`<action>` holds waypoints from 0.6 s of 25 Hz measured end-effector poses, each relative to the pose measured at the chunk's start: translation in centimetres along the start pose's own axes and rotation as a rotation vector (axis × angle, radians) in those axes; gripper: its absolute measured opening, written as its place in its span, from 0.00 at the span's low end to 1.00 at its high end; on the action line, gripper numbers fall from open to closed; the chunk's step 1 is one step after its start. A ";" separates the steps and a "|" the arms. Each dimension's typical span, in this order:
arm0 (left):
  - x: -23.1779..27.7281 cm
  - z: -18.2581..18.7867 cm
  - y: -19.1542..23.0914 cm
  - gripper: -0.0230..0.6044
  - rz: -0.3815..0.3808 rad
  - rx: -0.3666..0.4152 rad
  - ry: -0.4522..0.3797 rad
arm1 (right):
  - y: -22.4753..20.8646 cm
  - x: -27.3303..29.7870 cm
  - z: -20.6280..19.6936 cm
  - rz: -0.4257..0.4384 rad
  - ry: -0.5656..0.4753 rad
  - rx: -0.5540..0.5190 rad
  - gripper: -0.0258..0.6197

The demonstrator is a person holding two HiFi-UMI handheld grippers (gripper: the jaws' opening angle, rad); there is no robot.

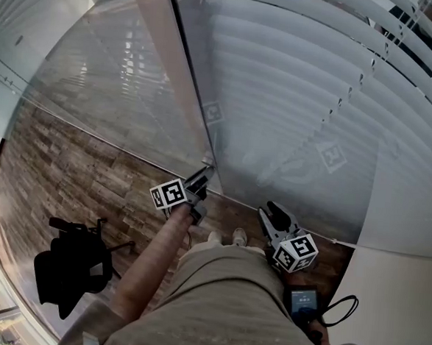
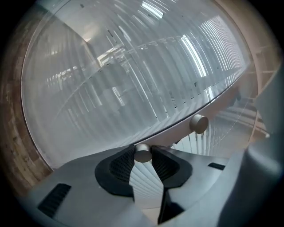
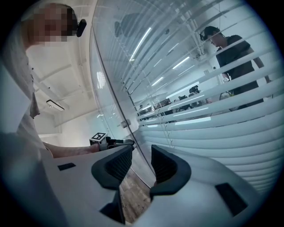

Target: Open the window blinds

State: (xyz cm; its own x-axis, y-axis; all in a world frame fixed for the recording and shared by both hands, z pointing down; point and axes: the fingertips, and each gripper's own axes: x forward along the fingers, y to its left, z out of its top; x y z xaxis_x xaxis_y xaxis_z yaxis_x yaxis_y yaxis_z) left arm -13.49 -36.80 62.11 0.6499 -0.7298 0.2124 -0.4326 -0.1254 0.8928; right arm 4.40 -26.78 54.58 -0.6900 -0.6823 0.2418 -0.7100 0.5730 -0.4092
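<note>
Okay, so: pinching a little round knob with the left claw, pads squeezing it from both sides, low in the middle of the left gripper view. Doing that right at the edge of the glass wall, near the centre of the head view, at the bottom of the dark frame strip, just above the wood-look floor. Reaching in from the bottom of that view with a bare forearm behind the claw.

Also spotting a second knob just like it, up and to the right on the pale frame. Not managing to tell whether real or a reflection.

Holding the right claw spread wide, gripping nothing, only showing floor and the glass edge through the gap. Hovering lower right of centre in the head view, close to the foot of the glass and aiming at it.

Looking at the blinds filling the whole upper right of the head view behind the glass: pale slats running across, thin cords threading down through them. Leaving gaps between slats in the right gripper view, enough for catching a person in dark clothes at the upper right of that frame.

Standing with pale shoes peeking out bottom centre of the head view.
</note>
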 end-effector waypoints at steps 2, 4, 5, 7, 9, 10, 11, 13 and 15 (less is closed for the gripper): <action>-0.1 0.0 0.0 0.25 -0.014 -0.026 -0.005 | 0.0 0.0 0.0 0.000 0.001 -0.001 0.23; -0.1 0.0 0.1 0.25 -0.024 -0.051 -0.011 | 0.0 0.0 0.0 0.001 0.002 -0.003 0.23; 0.0 0.0 0.1 0.25 -0.032 -0.071 -0.014 | 0.0 0.0 0.0 0.002 0.002 -0.004 0.23; 0.0 -0.1 0.2 0.25 -0.049 -0.119 -0.020 | -0.1 0.1 0.0 0.002 0.002 -0.005 0.23; -0.1 -0.1 0.3 0.25 -0.066 -0.165 -0.024 | -0.1 0.1 0.0 0.003 0.001 -0.004 0.23; -0.1 -0.1 0.4 0.25 -0.074 -0.185 -0.024 | -0.1 0.1 0.0 0.004 0.001 -0.004 0.23; -0.1 -0.1 0.5 0.25 -0.082 -0.203 -0.023 | -0.1 0.1 0.0 0.006 0.001 -0.004 0.23; 0.0 -0.1 0.5 0.25 -0.098 -0.244 -0.018 | -0.1 0.2 -0.1 0.009 0.001 -0.003 0.23; 0.0 -0.2 0.4 0.25 -0.123 -0.298 -0.006 | -0.1 0.2 -0.1 0.010 0.002 -0.002 0.23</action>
State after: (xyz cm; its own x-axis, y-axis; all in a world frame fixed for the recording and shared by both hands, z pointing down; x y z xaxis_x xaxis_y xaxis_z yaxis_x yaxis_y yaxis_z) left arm -13.55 -36.72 62.49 0.6821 -0.7252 0.0942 -0.1481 -0.0108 0.9889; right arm 4.33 -26.93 54.71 -0.6976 -0.6754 0.2391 -0.7031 0.5810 -0.4100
